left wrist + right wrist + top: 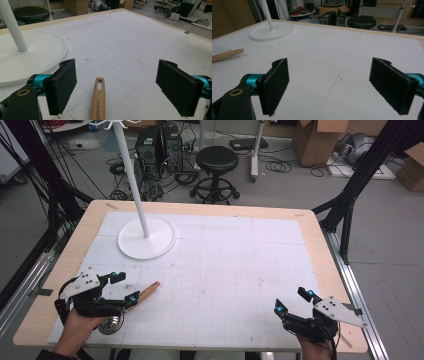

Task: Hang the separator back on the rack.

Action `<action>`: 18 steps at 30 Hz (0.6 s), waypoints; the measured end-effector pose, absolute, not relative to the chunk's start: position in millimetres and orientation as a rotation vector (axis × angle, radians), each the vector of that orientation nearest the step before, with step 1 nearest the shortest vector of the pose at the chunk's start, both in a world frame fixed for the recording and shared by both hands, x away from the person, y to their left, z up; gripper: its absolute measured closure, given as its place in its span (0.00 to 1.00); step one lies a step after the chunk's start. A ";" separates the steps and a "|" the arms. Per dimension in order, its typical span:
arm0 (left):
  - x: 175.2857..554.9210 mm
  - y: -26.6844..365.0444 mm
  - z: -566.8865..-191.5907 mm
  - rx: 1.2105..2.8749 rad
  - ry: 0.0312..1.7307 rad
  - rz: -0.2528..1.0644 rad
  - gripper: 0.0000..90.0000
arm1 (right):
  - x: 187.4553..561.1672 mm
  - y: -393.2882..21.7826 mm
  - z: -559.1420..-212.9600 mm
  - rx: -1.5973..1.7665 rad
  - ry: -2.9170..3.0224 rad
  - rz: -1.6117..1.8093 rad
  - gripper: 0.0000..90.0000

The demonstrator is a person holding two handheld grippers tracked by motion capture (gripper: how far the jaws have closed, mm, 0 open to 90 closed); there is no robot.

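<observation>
A utensil with a wooden handle (149,291) and a shiny metal head (111,324) lies at the near left of the table. My left gripper (122,287) hovers right over it, open, its jaws wide apart on either side of the handle (98,100) without touching it. At the near right, my right gripper (292,301) stands open above the bare mat with nothing between its jaws; the wooden handle (227,54) shows far off to its left.
A white coat stand with a round base (146,237) and a tall pole (131,175) stands at the back left of the white grid mat (225,270). Beyond the table are a black stool (216,162), cables and cardboard boxes.
</observation>
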State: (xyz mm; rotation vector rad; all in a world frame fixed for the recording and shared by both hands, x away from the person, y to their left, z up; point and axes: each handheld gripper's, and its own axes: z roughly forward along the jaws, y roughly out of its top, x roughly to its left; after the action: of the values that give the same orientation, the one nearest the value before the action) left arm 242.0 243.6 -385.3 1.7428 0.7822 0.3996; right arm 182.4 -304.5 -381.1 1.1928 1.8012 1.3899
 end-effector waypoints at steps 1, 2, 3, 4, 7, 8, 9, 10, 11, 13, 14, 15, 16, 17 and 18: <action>245.0 242.3 -384.5 1.746 0.788 0.398 0.19 | 182.4 -304.5 -381.1 1.193 1.801 1.390 0.17; 247.3 240.6 -384.0 1.749 0.792 0.400 0.19 | 181.6 -305.3 -381.0 1.191 1.799 1.386 0.17; 248.7 239.5 -383.4 1.758 0.795 0.402 0.19 | 181.6 -305.3 -381.0 1.191 1.799 1.386 0.17; 249.6 238.4 -382.9 1.759 0.803 0.409 0.18 | 179.4 -304.9 -380.4 1.186 1.801 1.381 0.17; 251.4 238.6 -382.6 1.757 0.812 0.409 0.18 | 178.2 -304.6 -380.1 1.183 1.801 1.379 0.17; 252.4 239.0 -383.1 1.763 0.812 0.403 0.18 | 178.9 -304.8 -380.4 1.184 1.801 1.379 0.17; 253.8 239.2 -383.9 1.774 0.815 0.403 0.18 | 178.9 -304.8 -380.4 1.184 1.801 1.379 0.17; 255.1 238.6 -385.0 1.780 0.820 0.408 0.18 | 180.1 -305.0 -381.0 1.190 1.802 1.380 0.17; 256.4 237.6 -386.3 1.789 0.824 0.409 0.18 | 180.4 -304.7 -381.0 1.190 1.803 1.381 0.17; 261.1 234.3 -390.0 1.832 0.826 0.400 0.19 | 181.2 -303.4 -381.3 1.180 1.816 1.380 0.17; 261.1 234.3 -390.0 1.832 0.826 0.400 0.19 | 181.2 -303.4 -381.3 1.180 1.816 1.380 0.17; 262.6 233.1 -391.4 1.842 0.830 0.398 0.19 | 181.6 -302.7 -381.8 1.173 1.823 1.377 0.17; 264.7 231.7 -393.0 1.862 0.830 0.395 0.19 | 181.4 -302.2 -382.1 1.170 1.831 1.372 0.17; 265.6 230.6 -394.0 1.872 0.830 0.395 0.20 | 180.7 -301.7 -382.3 1.168 1.836 1.371 0.17; 266.7 229.0 -395.5 1.888 0.831 0.395 0.20 | 180.2 -301.6 -382.3 1.168 1.836 1.371 0.17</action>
State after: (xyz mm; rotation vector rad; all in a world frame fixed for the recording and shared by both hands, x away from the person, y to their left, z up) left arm 266.7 229.0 -395.5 1.8884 0.8315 0.3947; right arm 180.2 -301.6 -382.3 1.1683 1.8363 1.3710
